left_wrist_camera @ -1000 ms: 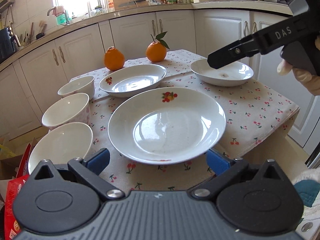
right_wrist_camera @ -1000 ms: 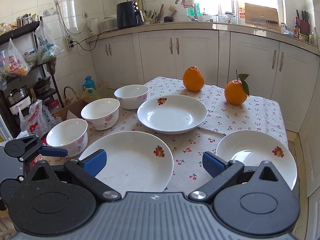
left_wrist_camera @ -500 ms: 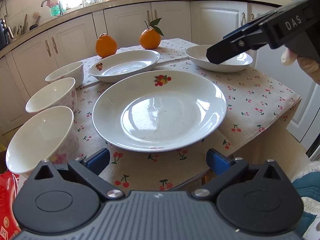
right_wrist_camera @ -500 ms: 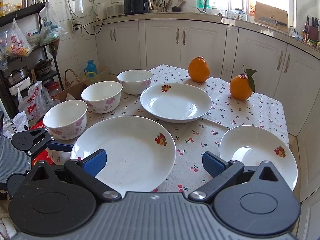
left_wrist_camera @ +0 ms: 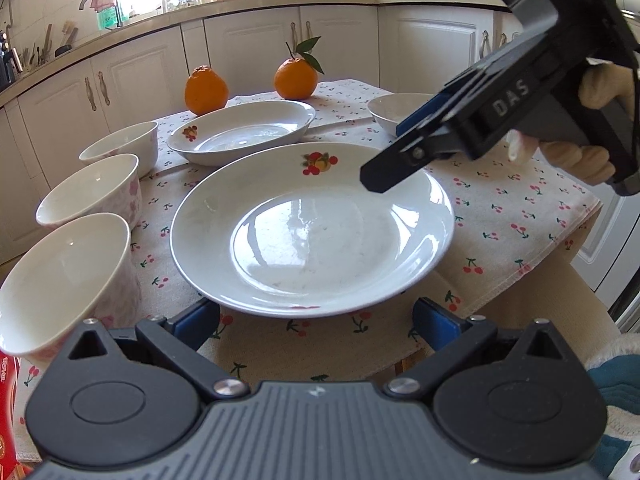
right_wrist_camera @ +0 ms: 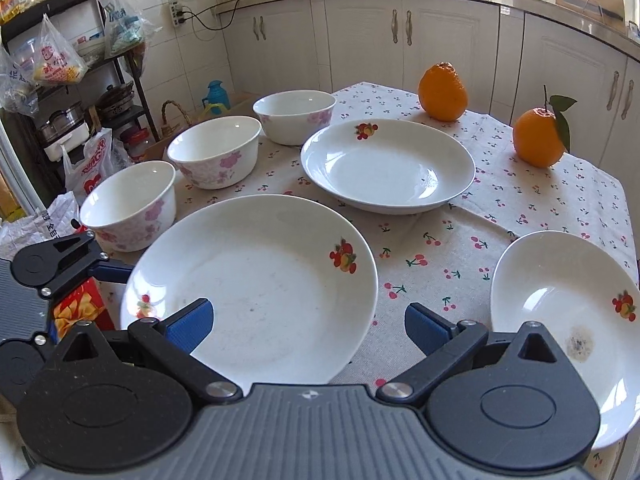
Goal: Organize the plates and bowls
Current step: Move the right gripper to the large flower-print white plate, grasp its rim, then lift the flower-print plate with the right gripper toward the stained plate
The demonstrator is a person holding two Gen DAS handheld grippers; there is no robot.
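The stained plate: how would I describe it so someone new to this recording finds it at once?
On the table's cherry-print cloth lie three white plates with fruit decals. The stained plate is the smallest, at the cloth's right edge, nearest the right gripper. Only it has a dark burnt-looking spot inside; the large plate and the far plate do not.

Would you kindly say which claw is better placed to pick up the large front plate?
Probably the left claw: it is open, level with the large plate's near rim. The right claw hovers above the plate, open.
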